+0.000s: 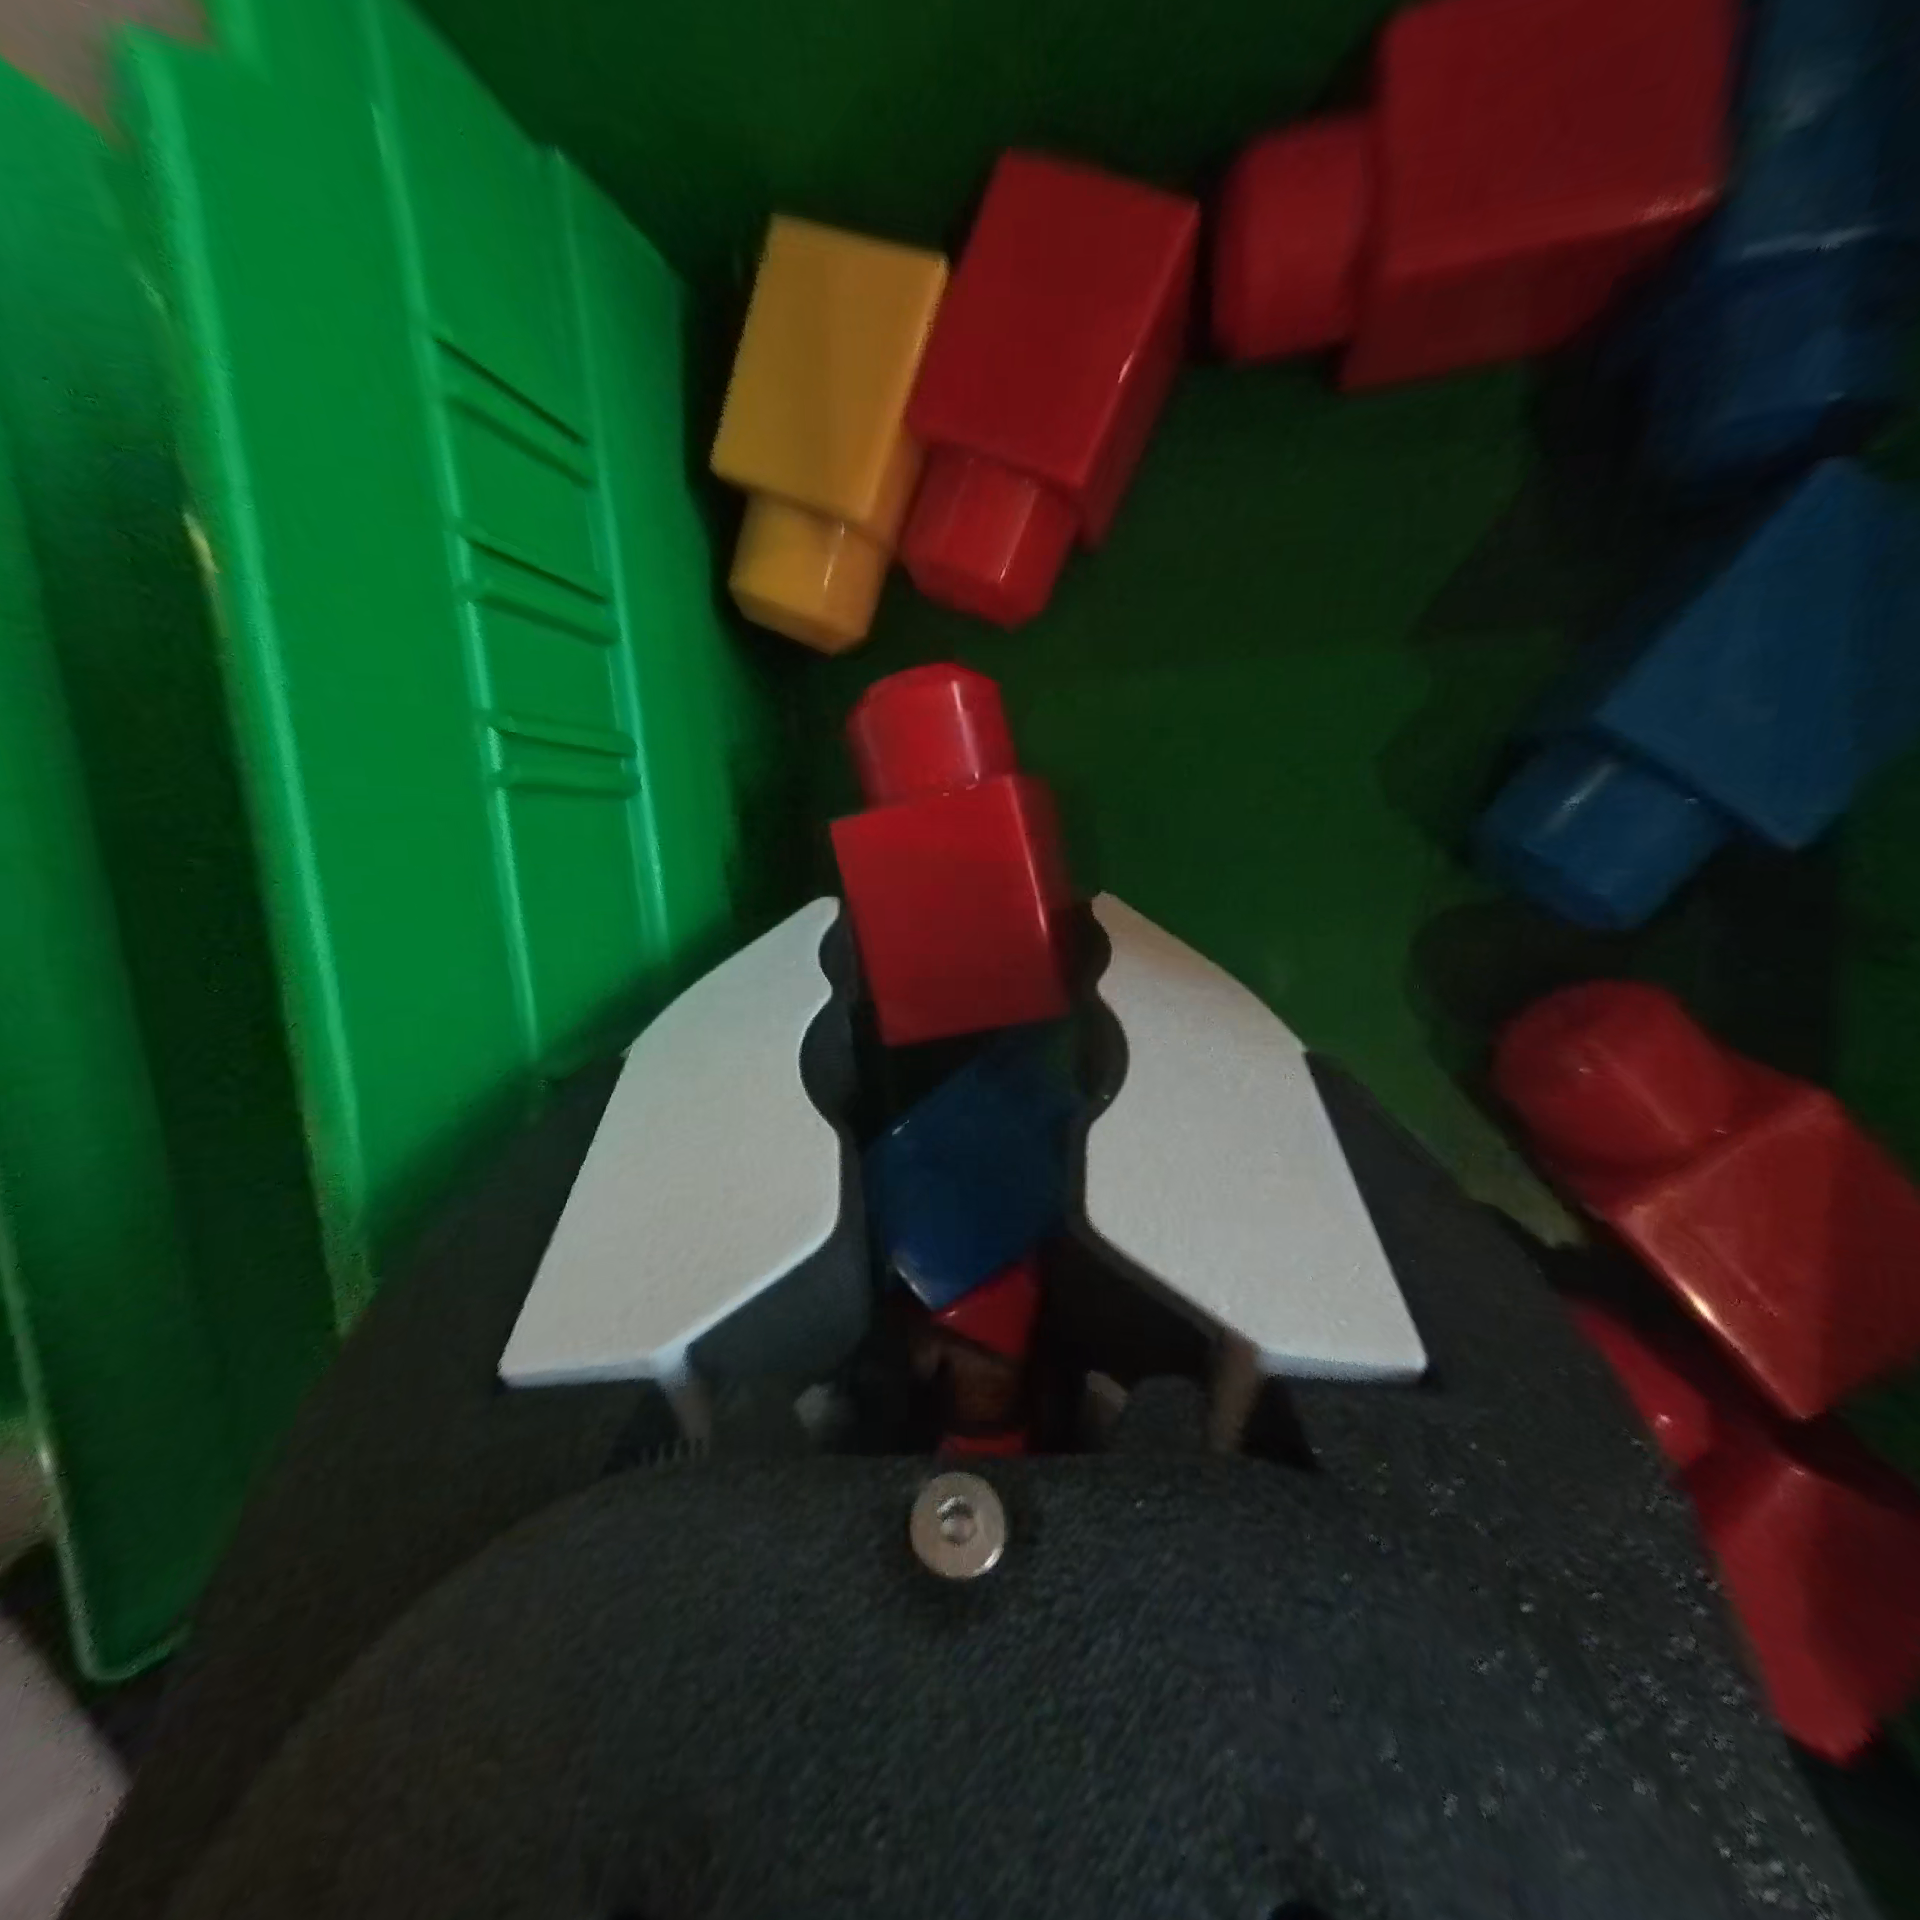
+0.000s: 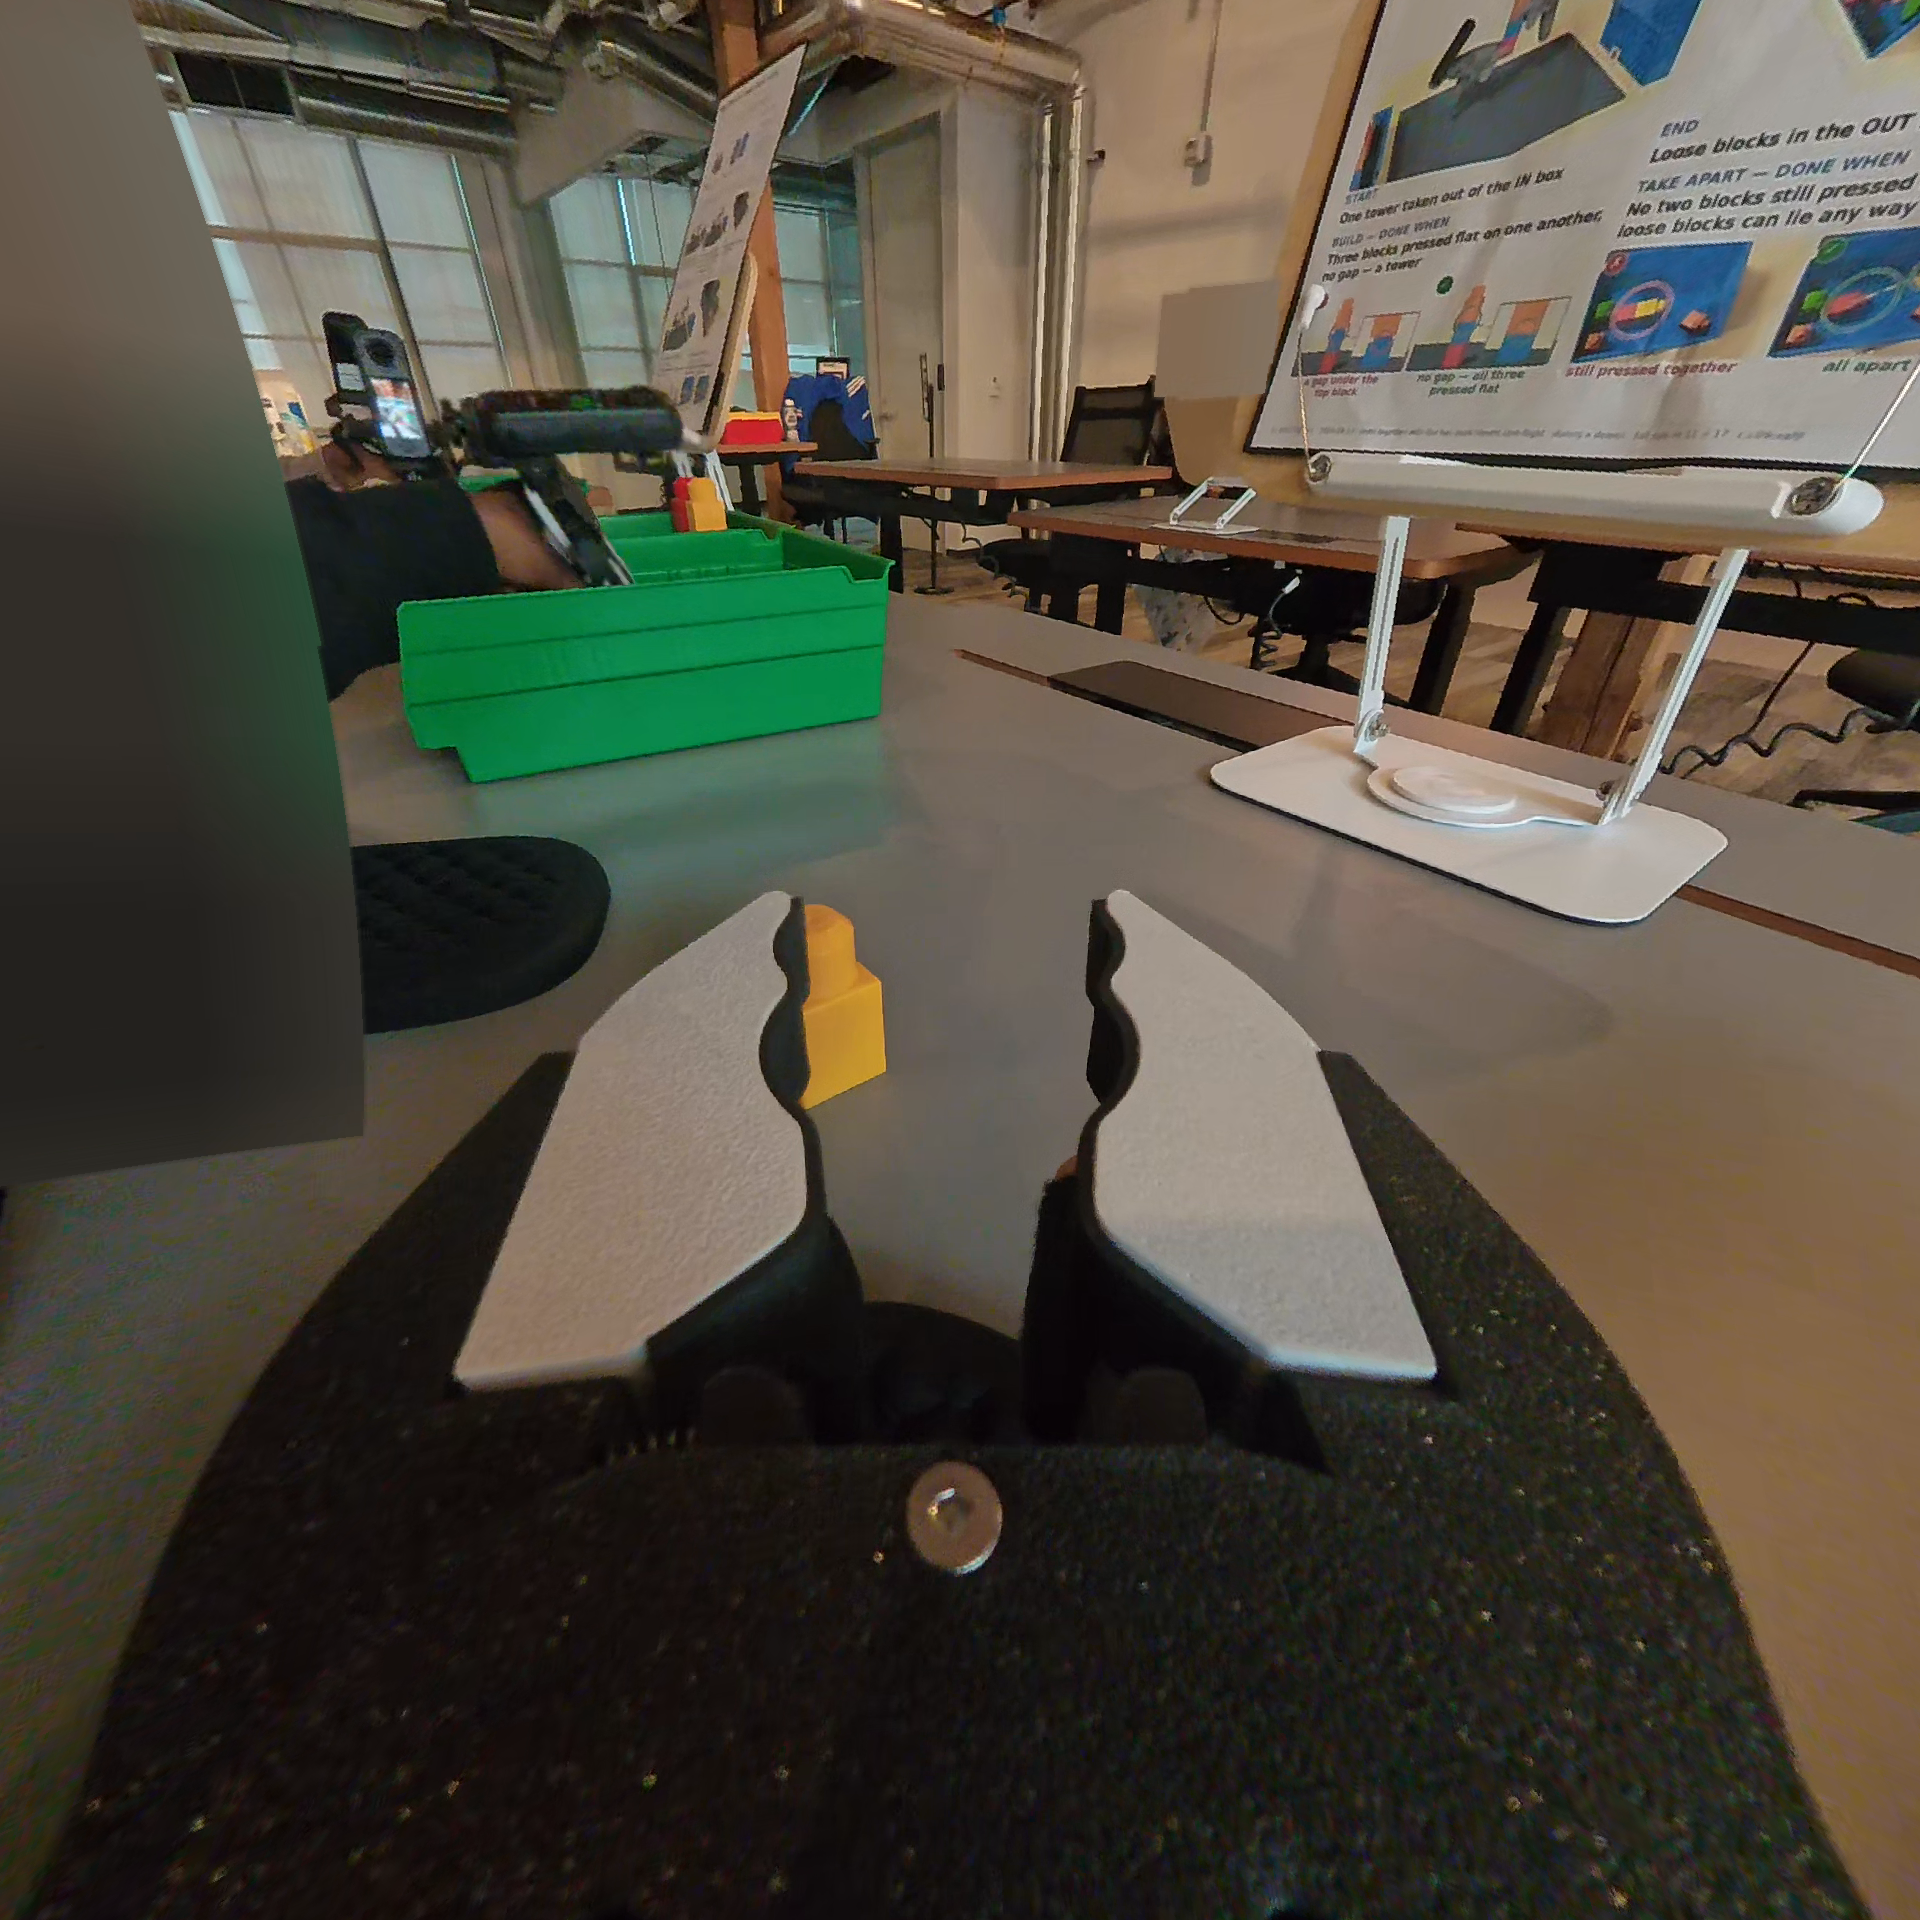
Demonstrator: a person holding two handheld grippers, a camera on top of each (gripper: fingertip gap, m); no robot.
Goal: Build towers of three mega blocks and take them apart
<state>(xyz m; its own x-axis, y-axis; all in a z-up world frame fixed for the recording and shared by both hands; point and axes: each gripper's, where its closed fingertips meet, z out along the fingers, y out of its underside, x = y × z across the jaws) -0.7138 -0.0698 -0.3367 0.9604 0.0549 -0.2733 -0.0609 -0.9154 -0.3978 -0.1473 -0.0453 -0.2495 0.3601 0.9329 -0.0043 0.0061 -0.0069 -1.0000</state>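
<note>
My left gripper (image 1: 961, 997) is inside the green bin (image 1: 343, 665), clamped on a tower (image 1: 956, 1018) of three pressed blocks: red at the far end, blue in the middle, a further red one deep between the jaws. The fingers squeeze the stack across its sides, with its long axis running along them and the stud end pointing at the bin floor; I judge this grip suits lifting the stack out whole. From these views I cannot tell whether it touches the floor. Loose in the same bin lie a yellow block (image 1: 821, 426) and a red block (image 1: 1049, 384) side by side ahead of the tower, a larger red piece (image 1: 1496, 197) beyond them, blue blocks (image 1: 1704, 707) on the right and more red blocks (image 1: 1725, 1226) lower right. Some may be joined; blur prevents confirmation. My right gripper (image 2: 945, 997) hovers low over the grey table (image 2: 1039, 748) with its jaws spread and nothing between them. A single yellow block (image 2: 844, 1013) stands stud-up on the table just beyond its left finger, apart from the bins. I read this as a waiting posture, ready to take the tower's free end for pulling apart. Further bins behind the green one hold yellow and red blocks (image 2: 698, 504). An instruction board on a white stand (image 2: 1475, 821) occupies the table's right side.
</note>
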